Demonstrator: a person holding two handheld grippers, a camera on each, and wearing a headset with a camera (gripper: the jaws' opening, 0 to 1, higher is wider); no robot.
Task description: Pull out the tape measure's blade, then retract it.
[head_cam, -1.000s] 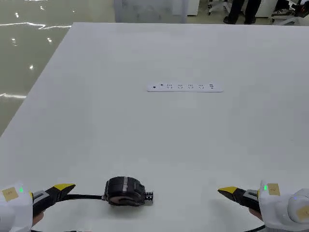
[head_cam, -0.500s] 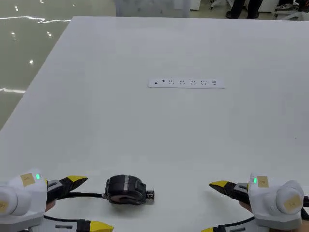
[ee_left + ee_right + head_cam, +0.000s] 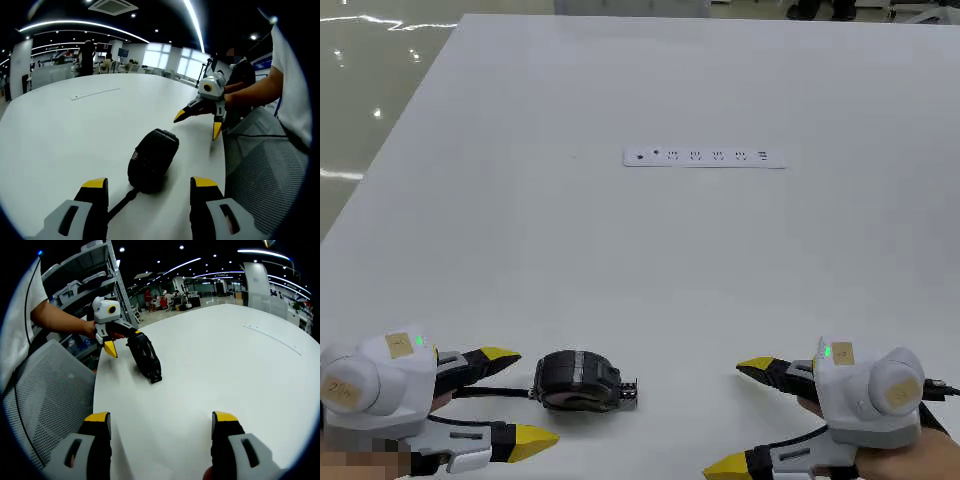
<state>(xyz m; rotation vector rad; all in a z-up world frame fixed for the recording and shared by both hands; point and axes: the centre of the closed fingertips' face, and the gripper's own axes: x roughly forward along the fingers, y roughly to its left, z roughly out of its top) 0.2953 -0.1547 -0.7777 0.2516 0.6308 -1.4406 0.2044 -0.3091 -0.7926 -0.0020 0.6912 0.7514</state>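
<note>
White workbench (image 3: 620, 250) bears a black tape measure (image 3: 577, 380); left gripper (image 3: 530, 395) sits just beside it, right gripper (image 3: 728, 416) well apart, both spread wide.

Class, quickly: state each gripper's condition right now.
Left gripper: open, empty, black round tape measure ahead of its jaws.
Right gripper: open, empty.

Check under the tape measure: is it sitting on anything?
The tape measure lies directly on the white table; nothing else shows beneath it. A black cord trails from one end across the table. The spot right under its body is covered.
</note>
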